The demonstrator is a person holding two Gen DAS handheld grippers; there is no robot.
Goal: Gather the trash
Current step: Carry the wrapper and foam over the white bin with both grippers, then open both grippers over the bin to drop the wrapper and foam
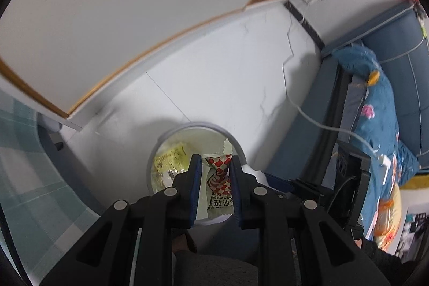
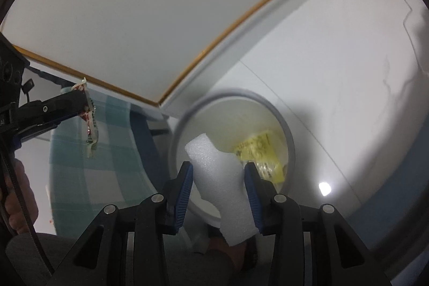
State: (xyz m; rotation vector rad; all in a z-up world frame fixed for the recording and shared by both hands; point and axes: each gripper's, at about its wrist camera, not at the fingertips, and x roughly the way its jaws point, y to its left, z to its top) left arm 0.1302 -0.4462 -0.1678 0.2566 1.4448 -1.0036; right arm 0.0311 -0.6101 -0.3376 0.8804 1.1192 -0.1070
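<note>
The bin (image 1: 197,126) only shows part of its rim, the near side sits behind the left gripper (image 1: 214,165) and its sachet (image 1: 218,178). The sachet's print is half covered by the pads, can't read it. In the right view the yellow wrapper (image 2: 257,149) in the bin is too blurry to read, and the foam piece (image 2: 222,178) hides the bin's near wall. The hand (image 2: 16,195) is cut off at the left edge.
</note>
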